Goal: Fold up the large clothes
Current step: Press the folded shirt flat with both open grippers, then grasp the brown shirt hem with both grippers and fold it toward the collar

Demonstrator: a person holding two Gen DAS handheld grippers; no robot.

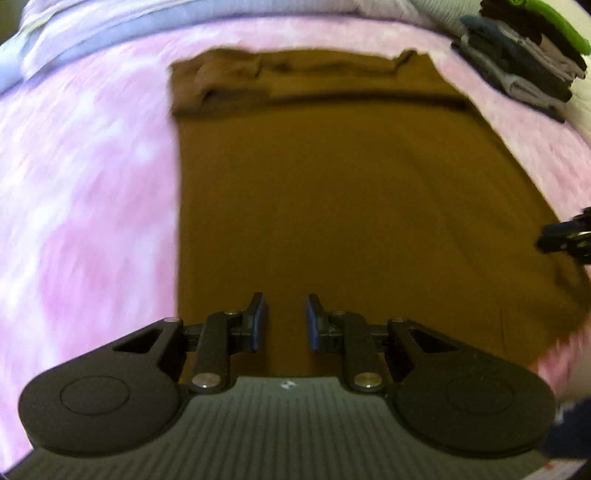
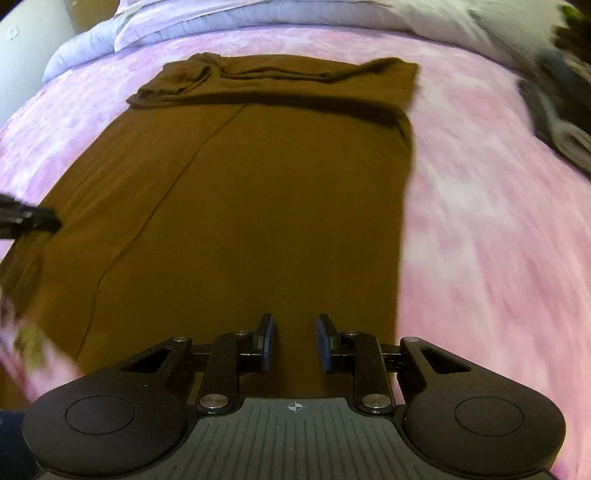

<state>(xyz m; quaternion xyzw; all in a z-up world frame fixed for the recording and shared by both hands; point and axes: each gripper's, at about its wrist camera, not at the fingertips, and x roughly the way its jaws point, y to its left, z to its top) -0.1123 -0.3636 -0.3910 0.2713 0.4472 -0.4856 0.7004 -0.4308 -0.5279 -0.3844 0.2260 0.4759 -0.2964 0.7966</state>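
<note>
A large brown garment (image 1: 332, 192) lies flat on a pink bedspread (image 1: 85, 192), its far end folded over into a band (image 1: 295, 74). In the right wrist view the same brown garment (image 2: 258, 206) shows a long seam and the folded band at the top. My left gripper (image 1: 284, 321) hovers over the near left part of the cloth, open, with nothing between its blue pads. My right gripper (image 2: 293, 341) hovers over the near right part, open and empty too. Each gripper's tip shows at the edge of the other's view, the right gripper (image 1: 569, 238) and the left gripper (image 2: 29, 219).
A stack of folded clothes (image 1: 528, 59) in dark, grey and green sits at the far right of the bed. Pale lilac bedding (image 2: 184, 26) lies bunched along the far side. The pink bedspread (image 2: 498, 221) spreads out on both sides of the garment.
</note>
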